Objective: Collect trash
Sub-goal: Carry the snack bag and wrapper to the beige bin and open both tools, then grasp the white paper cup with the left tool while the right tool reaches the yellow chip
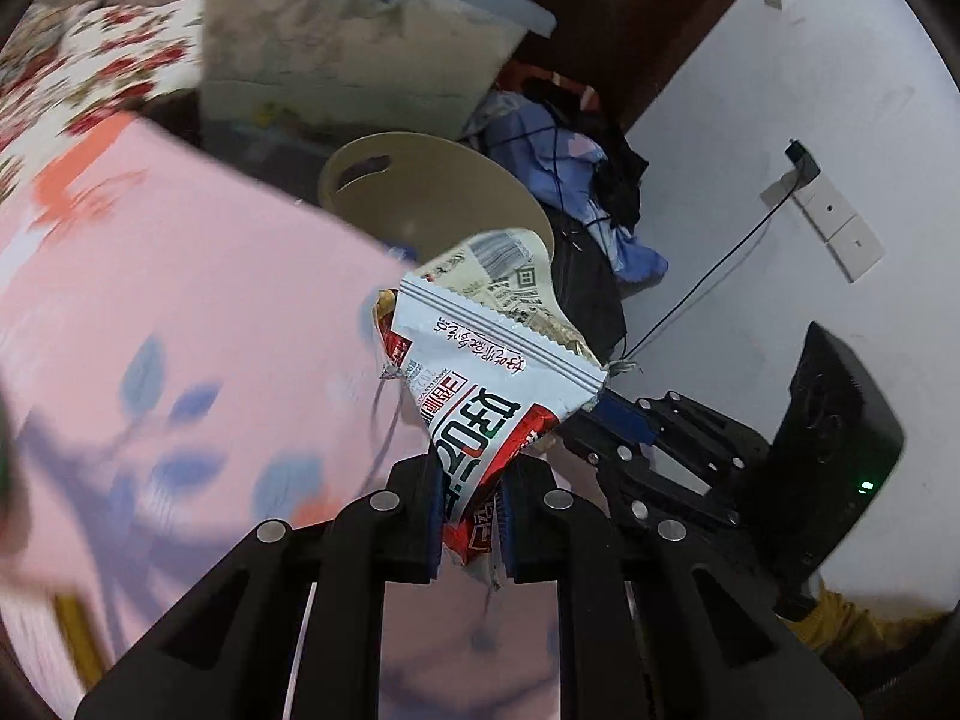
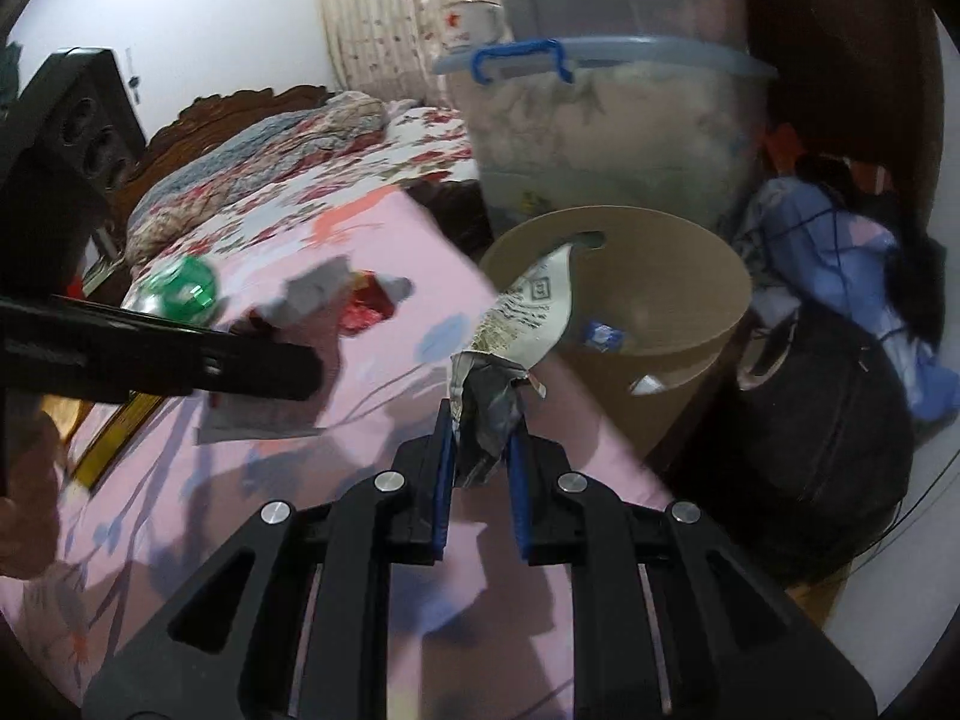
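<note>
Left gripper [image 1: 468, 516] clamped narrow on a red-and-white snack wrapper [image 1: 486, 396]; wrapper stands up from the jaws, crumpled at the base, above the pink sheet [image 1: 210, 312].

Right gripper [image 2: 480, 468] closed on a second wrapper [image 2: 528, 312], silver inside showing, printed end with QR code reaching toward the bin [image 2: 660, 276]. In the left view the right gripper [image 1: 618, 420] sits just beside the first wrapper, and the second one [image 1: 510, 276] rises behind it.

Bin: tan, round, with a handle slot, standing off the sheet's edge; scraps inside, one blue-and-white [image 2: 603, 336]. Both wrappers are near the rim, neither inside.

On the sheet toward its far side: green bottle [image 2: 186, 291], blurred; grey and red litter [image 2: 354, 300] beside it. Lidded tub [image 2: 600, 138] behind the bin, clothes pile [image 2: 840, 252] to its right.
</note>
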